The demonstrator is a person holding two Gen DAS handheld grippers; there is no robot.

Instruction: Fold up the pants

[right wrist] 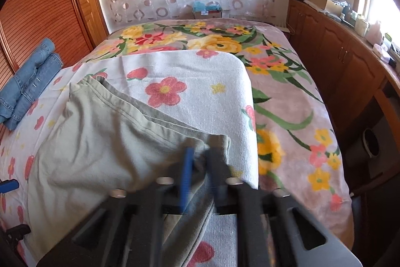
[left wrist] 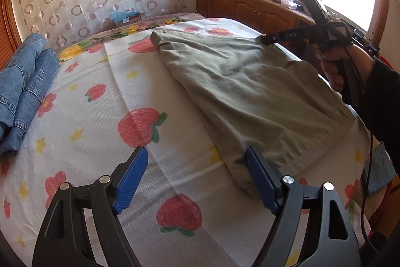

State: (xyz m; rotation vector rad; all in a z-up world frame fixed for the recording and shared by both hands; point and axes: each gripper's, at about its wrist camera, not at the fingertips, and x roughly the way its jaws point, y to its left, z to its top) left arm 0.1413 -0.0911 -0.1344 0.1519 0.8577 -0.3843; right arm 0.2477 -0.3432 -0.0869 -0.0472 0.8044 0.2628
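The pants (left wrist: 250, 91), a grey-green pair, lie folded lengthwise on a white cloth (left wrist: 100, 116) printed with strawberries and flowers, which covers the near part of the bed (right wrist: 300, 104). They run diagonally across the cloth, with one narrow end toward the far side and a wide end toward the near edge.

The left gripper (left wrist: 197, 179) hovers over the near end of the pants with its jaws spread wide. Its blue pads (left wrist: 132, 179) hold nothing; the right-hand pad stands over the edge of the fabric, the other over bare cloth.

The right gripper (right wrist: 200, 172) has its jaws drawn nearly together on a corner of the pants at the right edge, and the fabric bunches between the pads. A hand (left wrist: 332, 66) in a dark sleeve grips its handle.

A pair of folded jeans (left wrist: 22, 91) lies at the left edge of the bed, well apart from the pants. A wooden cabinet (right wrist: 337, 54) runs along the right wall under the window.
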